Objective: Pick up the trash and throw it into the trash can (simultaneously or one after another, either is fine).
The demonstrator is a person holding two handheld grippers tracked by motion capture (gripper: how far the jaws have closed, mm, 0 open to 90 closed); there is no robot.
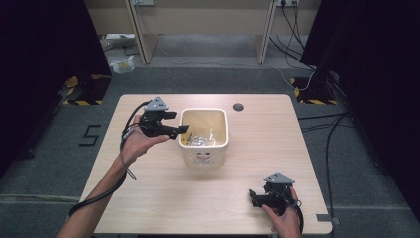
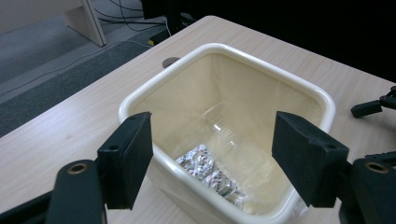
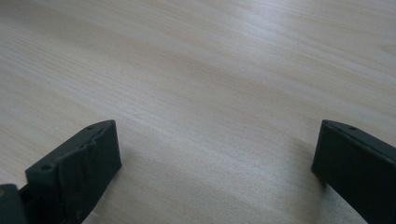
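Note:
A cream square bin (image 1: 204,157) stands in the middle of the wooden table (image 1: 163,198). Inside it lie crumpled foil (image 2: 205,168) and a clear plastic cup (image 2: 224,128). My left gripper (image 1: 184,130) hovers at the bin's left rim, jaws wide open with nothing between them. In the left gripper view its gripper (image 2: 212,158) looks down into the bin (image 2: 140,95) over the near rim. My right gripper (image 1: 251,197) rests near the table's front right corner, open and empty; in its own view the right gripper (image 3: 215,163) faces bare wood (image 3: 210,70).
A round cable hole (image 1: 238,106) sits in the table behind the bin. Desk legs, cables and a small box lie on the grey floor beyond the table. Dark curtains flank both sides. The other gripper's jaw tips (image 2: 373,106) show at the right edge of the left gripper view.

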